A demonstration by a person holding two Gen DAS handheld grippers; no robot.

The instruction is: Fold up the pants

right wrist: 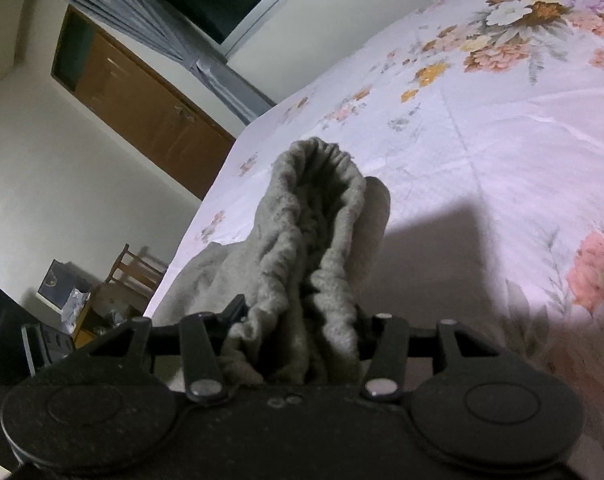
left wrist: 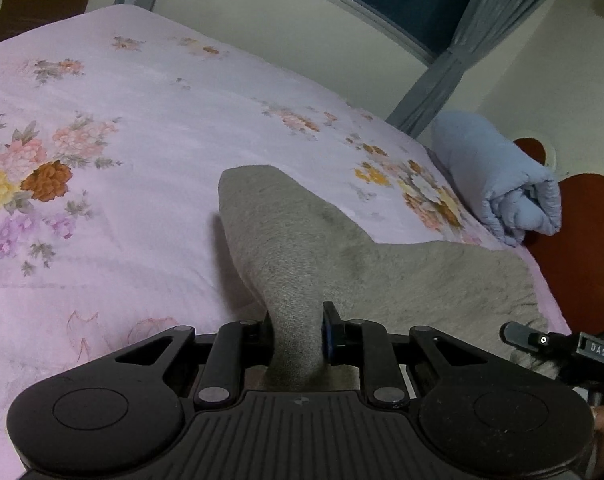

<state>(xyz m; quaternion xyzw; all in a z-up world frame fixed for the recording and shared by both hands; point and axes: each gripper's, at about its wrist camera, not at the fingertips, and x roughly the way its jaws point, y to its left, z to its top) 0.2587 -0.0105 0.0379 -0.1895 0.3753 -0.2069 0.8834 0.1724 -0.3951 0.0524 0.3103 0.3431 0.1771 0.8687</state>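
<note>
Grey knit pants [left wrist: 401, 280] lie on a pink floral bed sheet [left wrist: 122, 240]. My left gripper [left wrist: 296, 336] is shut on a bunched part of the pants, which rises between the fingers and drapes forward onto the bed. In the right wrist view my right gripper [right wrist: 302, 336] is shut on the gathered elastic waistband of the pants [right wrist: 313, 232], which stands up in front of the camera above the sheet [right wrist: 481, 140]. The tip of the right gripper also shows at the right edge of the left wrist view [left wrist: 541, 340].
A rolled light blue blanket [left wrist: 497, 180] lies at the bed's far right corner beside a red headboard [left wrist: 581, 240]. Grey curtains [left wrist: 461, 48] and a dark window are behind. In the right wrist view a wooden door [right wrist: 142, 112], a chair [right wrist: 134, 272] and clutter stand left of the bed.
</note>
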